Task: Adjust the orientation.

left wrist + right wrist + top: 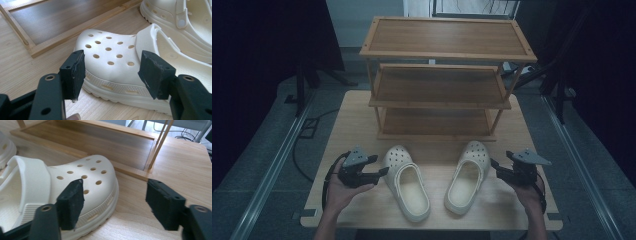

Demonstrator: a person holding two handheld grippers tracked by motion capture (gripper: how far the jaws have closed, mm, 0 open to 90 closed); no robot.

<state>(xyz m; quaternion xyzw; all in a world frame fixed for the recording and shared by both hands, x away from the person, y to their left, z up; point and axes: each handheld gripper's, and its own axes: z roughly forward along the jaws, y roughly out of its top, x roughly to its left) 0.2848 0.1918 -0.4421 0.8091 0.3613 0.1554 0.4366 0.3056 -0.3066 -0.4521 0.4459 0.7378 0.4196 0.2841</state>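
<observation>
Two cream perforated clogs lie side by side on the wooden table, toes toward the rack: the left clog [407, 181] [112, 60] and the right clog [468, 175] [75, 187]. My left gripper [381, 166] [112, 75] sits just left of the left clog's toe, open, its jaws aimed at the toe without touching. On the far side, my right gripper [498, 167] [115, 202] stands open beside the right clog's toe; one jaw overlaps the shoe's edge in its own view, the other hangs over bare table.
A three-tier bamboo shoe rack [442, 80] stands at the back of the table [362, 115], its bottom shelf [100, 147] just beyond the clogs' toes. Dark curtains and stands flank the table. Bare tabletop lies left and right of the shoes.
</observation>
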